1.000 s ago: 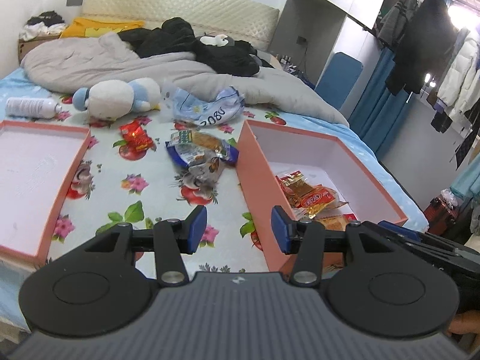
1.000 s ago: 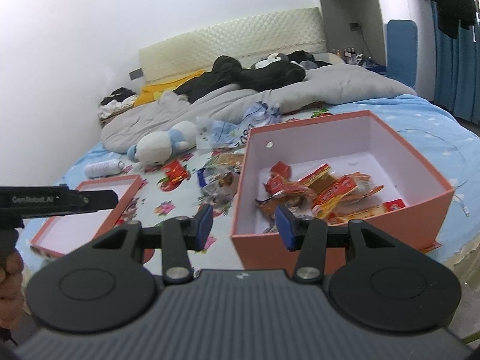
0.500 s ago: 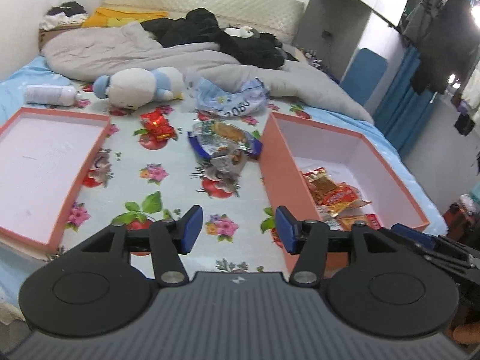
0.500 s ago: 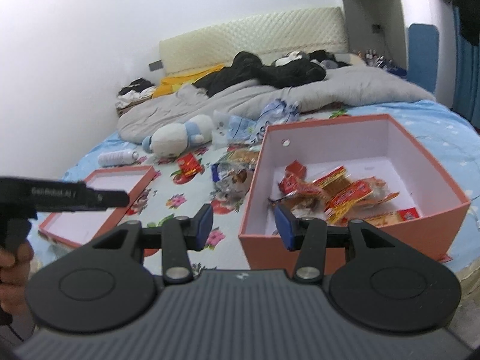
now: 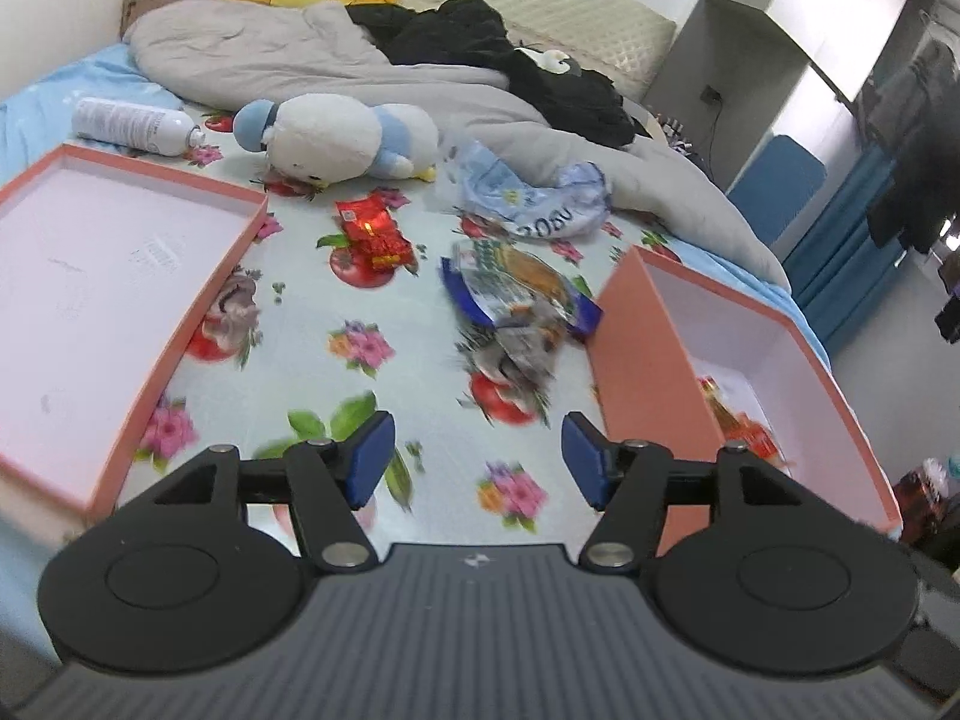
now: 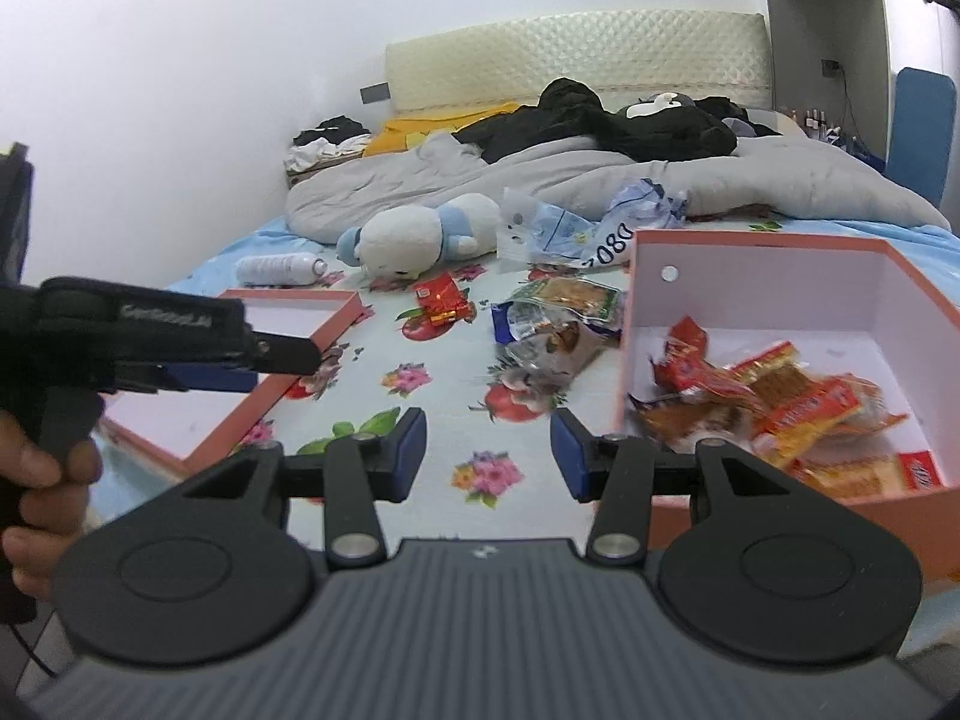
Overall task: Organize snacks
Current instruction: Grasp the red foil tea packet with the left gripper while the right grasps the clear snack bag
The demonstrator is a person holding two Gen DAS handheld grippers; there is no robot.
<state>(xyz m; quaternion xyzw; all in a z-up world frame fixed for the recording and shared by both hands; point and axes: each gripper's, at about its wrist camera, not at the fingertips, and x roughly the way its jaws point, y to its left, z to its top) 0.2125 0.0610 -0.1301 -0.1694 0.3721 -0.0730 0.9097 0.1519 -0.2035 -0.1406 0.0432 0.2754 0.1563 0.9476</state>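
On my left wrist camera, the left gripper (image 5: 477,459) hangs over the flowered bed sheet (image 5: 300,360) with its blue pads spread wide and nothing between them. Ahead of it on the sheet lies a small pile of loose snack packets (image 5: 521,306), a blue-edged one on top of a greyish one, just beside the outer wall of the orange box (image 5: 651,360) on the right. A red snack packet (image 5: 375,234) lies farther back, apart from the pile, and the shallow box lid (image 5: 198,312) sits on the left. Behind these I see a white and blue plush toy (image 5: 336,141), a white spray can (image 5: 132,126) and a crumpled plastic bag (image 5: 528,204). Switching to my right wrist camera, the right gripper (image 6: 488,453) is likewise spread open and empty above the sheet, its right finger near the box's front corner. Inside the orange box (image 6: 750,276) several red and orange snack packets (image 6: 780,402) are heaped on the white floor. The loose pile (image 6: 552,324) lies just left of the box wall. At the left edge, the other gripper's black body (image 6: 150,336) shows, held in a hand (image 6: 42,480).
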